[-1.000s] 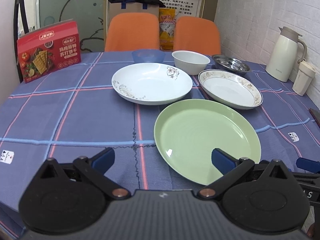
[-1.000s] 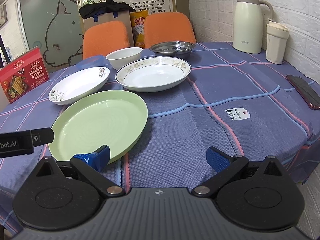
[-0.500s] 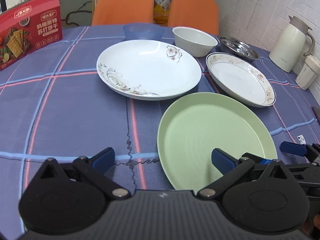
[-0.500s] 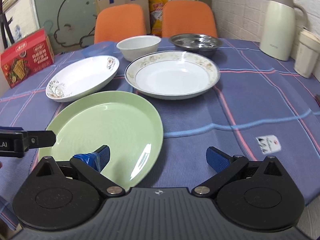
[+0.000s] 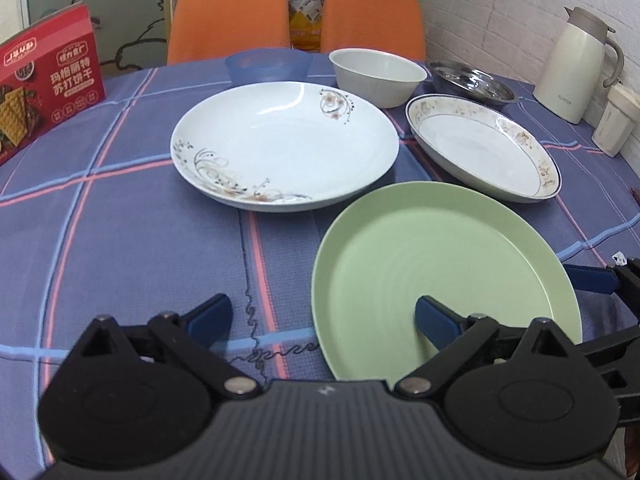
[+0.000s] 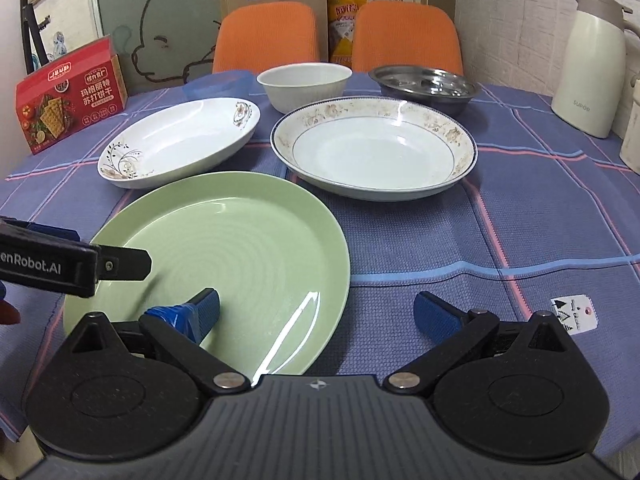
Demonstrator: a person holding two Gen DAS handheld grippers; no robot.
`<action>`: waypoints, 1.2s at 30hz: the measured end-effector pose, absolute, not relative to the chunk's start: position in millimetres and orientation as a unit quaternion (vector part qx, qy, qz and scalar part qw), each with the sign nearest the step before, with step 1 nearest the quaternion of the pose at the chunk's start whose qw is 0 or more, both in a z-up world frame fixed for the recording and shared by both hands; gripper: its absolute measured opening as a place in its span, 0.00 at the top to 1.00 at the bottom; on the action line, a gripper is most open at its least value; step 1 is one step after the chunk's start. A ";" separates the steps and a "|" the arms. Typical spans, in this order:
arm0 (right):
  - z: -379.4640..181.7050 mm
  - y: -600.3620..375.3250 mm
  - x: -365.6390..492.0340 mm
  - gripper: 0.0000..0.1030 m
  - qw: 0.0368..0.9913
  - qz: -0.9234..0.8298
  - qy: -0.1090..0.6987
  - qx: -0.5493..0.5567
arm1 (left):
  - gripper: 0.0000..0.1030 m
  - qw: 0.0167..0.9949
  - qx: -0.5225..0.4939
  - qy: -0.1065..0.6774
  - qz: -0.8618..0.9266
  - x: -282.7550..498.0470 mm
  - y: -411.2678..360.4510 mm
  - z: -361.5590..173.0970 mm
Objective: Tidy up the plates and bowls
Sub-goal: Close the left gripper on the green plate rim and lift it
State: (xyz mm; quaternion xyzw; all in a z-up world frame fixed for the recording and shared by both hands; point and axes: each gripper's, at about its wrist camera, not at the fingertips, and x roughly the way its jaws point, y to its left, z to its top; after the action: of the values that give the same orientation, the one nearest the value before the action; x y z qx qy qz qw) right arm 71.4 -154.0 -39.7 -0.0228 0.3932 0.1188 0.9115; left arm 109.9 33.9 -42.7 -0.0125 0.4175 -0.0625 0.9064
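Both grippers low at the near table edge, jaws wide open, holding nothing.

L gripper (image 5: 322, 318): L fingertip over bare tablecloth (image 5: 120, 240), R fingertip over the near part of the green plate (image 5: 440, 264); contact w/ plate can't tell. R gripper (image 6: 316, 312): its L fingertip sits over the green plate (image 6: 224, 240) interior, R fingertip over cloth just past the plate's rim. In the R wrist view the L gripper's black body pokes in from the left edge over the plate's left rim; in the L wrist view a blue fingertip of the R gripper shows at the plate's right edge.

Green plate = nearest dish, flat on table, empty. Behind it to the left: white floral plate (image 5: 284, 144), empty, rim just beside the green one, gap unclear. Behind to the right: gold-rimmed plate (image 5: 480, 148), empty, close to the green plate.

Back row, left to right: blue bowl (image 5: 268, 66), white bowl (image 5: 378, 76), steel bowl (image 5: 472, 84). White bowl stands just behind the gap btw the two white plates; steel bowl just behind the gold-rimmed one.

Other stuff: red cracker box (image 5: 44, 84) upright at far left, cream thermos jug (image 5: 576, 64) + small beige cup (image 5: 614, 120) at far right by the brick wall. Two orange chairs (image 5: 228, 16) behind the table.
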 end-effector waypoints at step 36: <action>-39.1 -37.9 50.6 0.15 0.906 0.234 0.352 -0.014 | 0.60 0.917 -0.059 0.395 0.011 65.0 116.8 -36.2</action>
State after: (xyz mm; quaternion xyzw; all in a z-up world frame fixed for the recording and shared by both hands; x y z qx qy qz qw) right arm 50.6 -37.9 -39.1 -0.0137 0.3517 0.2337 0.9064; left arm 65.0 116.8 -36.2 -0.0594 0.3948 0.0115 0.9168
